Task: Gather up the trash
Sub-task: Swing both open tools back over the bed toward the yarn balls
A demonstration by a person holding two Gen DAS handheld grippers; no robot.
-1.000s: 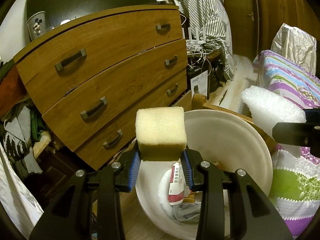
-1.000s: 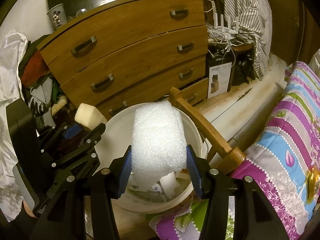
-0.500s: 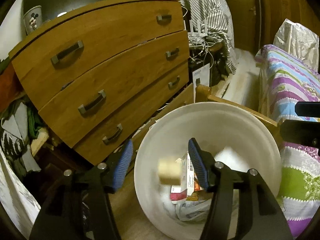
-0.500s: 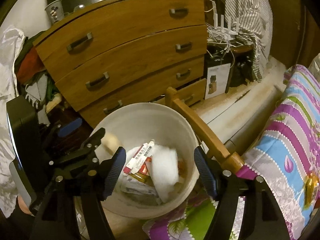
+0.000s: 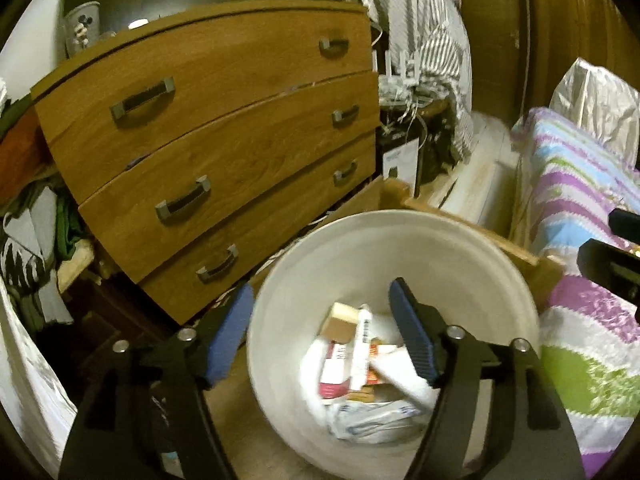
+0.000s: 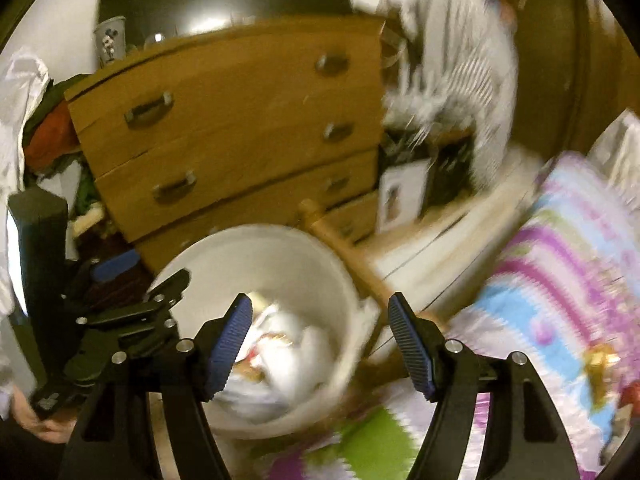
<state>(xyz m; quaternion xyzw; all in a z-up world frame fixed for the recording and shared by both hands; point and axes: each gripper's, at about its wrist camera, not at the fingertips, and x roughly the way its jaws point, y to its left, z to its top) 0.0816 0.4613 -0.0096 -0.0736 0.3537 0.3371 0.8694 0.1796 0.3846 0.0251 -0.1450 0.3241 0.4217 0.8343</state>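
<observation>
A white round trash bin [image 5: 360, 240] stands on the floor between a dresser and a bed. It holds boxes, wrappers, white foam and a yellow sponge block [image 5: 344, 314]. My left gripper [image 5: 322, 330] is open and empty above the bin's left part. My right gripper [image 6: 320, 338] is open and empty, over the bin's right rim [image 6: 344, 280]; that view is blurred. The left gripper body also shows in the right wrist view [image 6: 120, 312] at the left of the bin.
A wooden dresser [image 5: 224, 128] with three drawers stands behind the bin. A bed with a striped purple, blue and green cover [image 5: 580, 208] lies at the right, with its wooden frame post [image 5: 396, 192] touching the bin. Clothes pile [image 5: 28, 220] at the left.
Both grippers opened and dropped their loads: the yellow sponge and the white foam now lie in the bin. The right gripper is moving, its view blurred.
</observation>
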